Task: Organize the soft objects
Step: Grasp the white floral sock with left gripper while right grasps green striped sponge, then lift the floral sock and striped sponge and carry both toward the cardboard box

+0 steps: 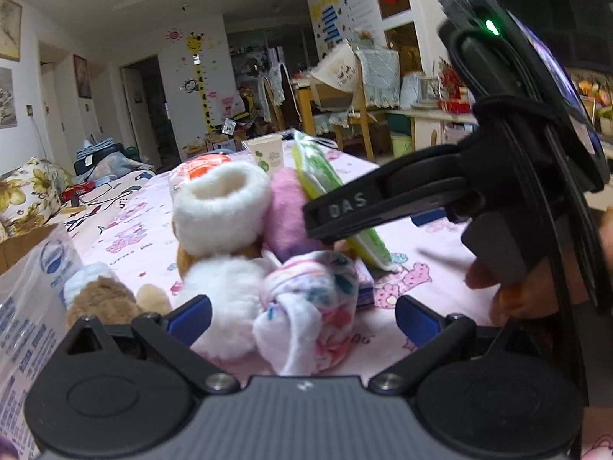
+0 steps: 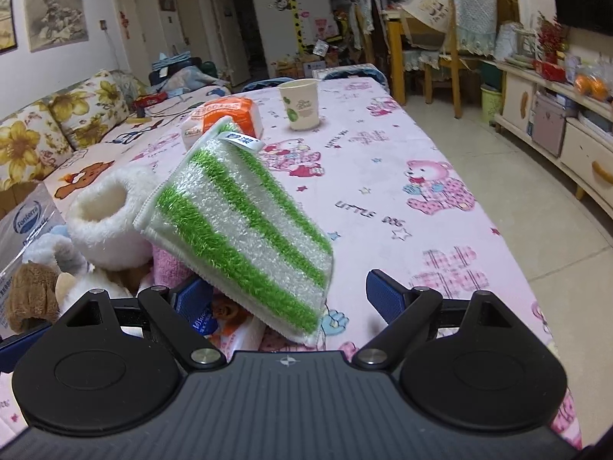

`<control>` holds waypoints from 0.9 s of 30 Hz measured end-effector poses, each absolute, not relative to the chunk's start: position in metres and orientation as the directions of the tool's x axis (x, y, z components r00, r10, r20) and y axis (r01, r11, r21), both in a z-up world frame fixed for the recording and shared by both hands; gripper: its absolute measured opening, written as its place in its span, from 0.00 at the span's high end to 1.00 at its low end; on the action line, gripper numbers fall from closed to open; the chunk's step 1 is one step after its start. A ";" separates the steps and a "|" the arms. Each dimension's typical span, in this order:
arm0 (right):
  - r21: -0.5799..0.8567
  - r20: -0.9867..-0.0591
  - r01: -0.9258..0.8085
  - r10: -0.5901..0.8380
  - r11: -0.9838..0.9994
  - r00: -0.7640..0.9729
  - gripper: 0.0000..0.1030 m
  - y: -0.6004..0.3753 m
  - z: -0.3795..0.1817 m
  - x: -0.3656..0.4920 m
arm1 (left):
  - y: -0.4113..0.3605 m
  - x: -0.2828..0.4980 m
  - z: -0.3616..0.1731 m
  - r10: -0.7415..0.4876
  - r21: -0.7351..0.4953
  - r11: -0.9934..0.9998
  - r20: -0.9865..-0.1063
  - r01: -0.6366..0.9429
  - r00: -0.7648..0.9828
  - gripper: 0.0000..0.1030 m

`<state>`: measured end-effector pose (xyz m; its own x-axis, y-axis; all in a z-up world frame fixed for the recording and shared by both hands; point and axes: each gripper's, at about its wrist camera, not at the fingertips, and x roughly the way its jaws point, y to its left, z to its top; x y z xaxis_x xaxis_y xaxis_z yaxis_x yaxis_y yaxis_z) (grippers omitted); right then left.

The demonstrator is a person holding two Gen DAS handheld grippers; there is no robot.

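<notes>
A heap of soft things lies on the pink printed tablecloth (image 2: pixel 402 145). My left gripper (image 1: pixel 302 318) is open, its blue pads either side of a rolled floral cloth (image 1: pixel 310 299) and a white fluffy piece (image 1: pixel 226 291), not pressing them. Behind them sit a white fleecy bootie (image 1: pixel 220 207), a pink plush (image 1: pixel 285 214) and a brown plush toy (image 1: pixel 103 299). A green-and-white striped cloth (image 2: pixel 237 230) leans tilted on the heap. My right gripper (image 2: pixel 290 299) is open below the striped cloth; its right pad stands clear of it. One of its fingers (image 1: pixel 345 211) crosses the left wrist view.
A paper cup (image 2: pixel 299 103) and an orange-and-white pack (image 2: pixel 230 115) stand farther back on the table. A printed plastic bag (image 2: pixel 27 226) lies at the left edge. A floral sofa (image 2: pixel 57 122) runs along the left; chairs and a cabinet (image 2: pixel 555 126) stand to the right.
</notes>
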<state>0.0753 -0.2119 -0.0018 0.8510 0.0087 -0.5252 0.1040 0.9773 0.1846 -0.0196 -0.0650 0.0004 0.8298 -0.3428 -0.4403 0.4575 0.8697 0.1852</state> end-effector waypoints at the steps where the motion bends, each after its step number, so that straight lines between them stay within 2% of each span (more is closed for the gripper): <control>1: 0.181 -0.522 0.098 0.011 0.979 0.853 0.00 -0.212 -0.002 0.077 | -0.065 -0.018 0.000 -0.348 0.180 0.869 -0.442 0.462 0.827 0.10; 5: 0.156 -0.506 0.083 0.007 0.984 0.862 0.00 -0.212 -0.003 0.080 | -0.065 -0.009 0.000 -0.364 0.145 0.868 -0.466 0.475 0.807 0.23; 7: 0.139 -0.504 0.079 0.002 0.987 0.864 0.07 -0.210 -0.003 0.080 | -0.063 -0.007 0.000 -0.370 0.128 0.872 -0.460 0.472 0.807 0.29; 10: 0.100 -0.506 0.070 -0.010 0.993 0.863 0.30 -0.205 -0.003 0.079 | -0.059 -0.004 0.000 -0.377 0.108 0.874 -0.468 0.475 0.799 0.46; 12: 0.055 -0.503 0.069 -0.032 0.996 0.864 0.50 -0.199 -0.003 0.079 | -0.059 -0.004 0.000 -0.379 0.099 0.875 -0.470 0.474 0.797 0.47; 14: 0.017 -0.498 0.077 -0.058 0.997 0.865 0.57 -0.197 -0.002 0.079 | -0.059 -0.006 0.000 -0.381 0.102 0.873 -0.470 0.477 0.796 0.47; 20: -0.017 -0.469 0.094 -0.091 0.995 0.879 0.70 -0.199 0.004 0.072 | -0.048 -0.010 0.009 -0.373 0.064 0.889 -0.472 0.453 0.799 0.48; 27: 0.003 -0.457 0.098 -0.086 0.995 0.885 0.72 -0.200 0.009 0.066 | -0.026 -0.010 0.028 -0.348 0.027 0.915 -0.456 0.403 0.819 0.48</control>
